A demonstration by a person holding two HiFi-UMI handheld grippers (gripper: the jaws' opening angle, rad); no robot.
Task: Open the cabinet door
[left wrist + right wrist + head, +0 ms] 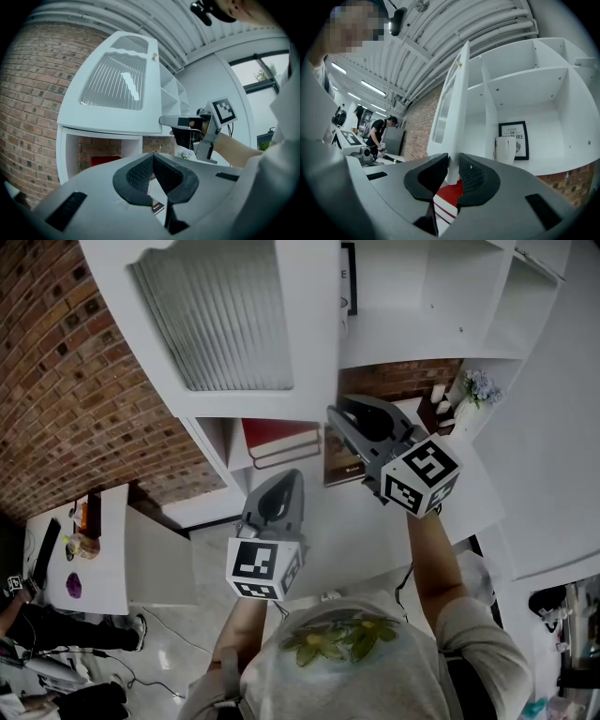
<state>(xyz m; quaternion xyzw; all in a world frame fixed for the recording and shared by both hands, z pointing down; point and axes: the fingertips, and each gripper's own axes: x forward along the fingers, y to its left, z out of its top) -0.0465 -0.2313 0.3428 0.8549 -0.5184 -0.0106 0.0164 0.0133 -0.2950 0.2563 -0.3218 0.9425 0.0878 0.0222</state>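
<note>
On the far left we see a brick wall (56,381) and a desk (108,549) with small things on it. Next comes the white cabinet (422,296). Its door (225,324) stands swung out toward us, and it has a ribbed pane in the middle. Below the door our left hand-held gripper (153,157) hangs in the air. Its jaws are pressed together with nothing in them. Behind it a red book (277,435) lies in a low box of the cabinet. A bit to the right, our right hand-held gripper (453,164) sits at the free edge of the door, near the bottom corner. Its jaws are narrow and pinch the door's edge between the pads. Past that edge, on an open shelf, a white mug (506,149) stands in front of a framed picture (514,139). Far right, we see small pale flowers (480,387).
</note>
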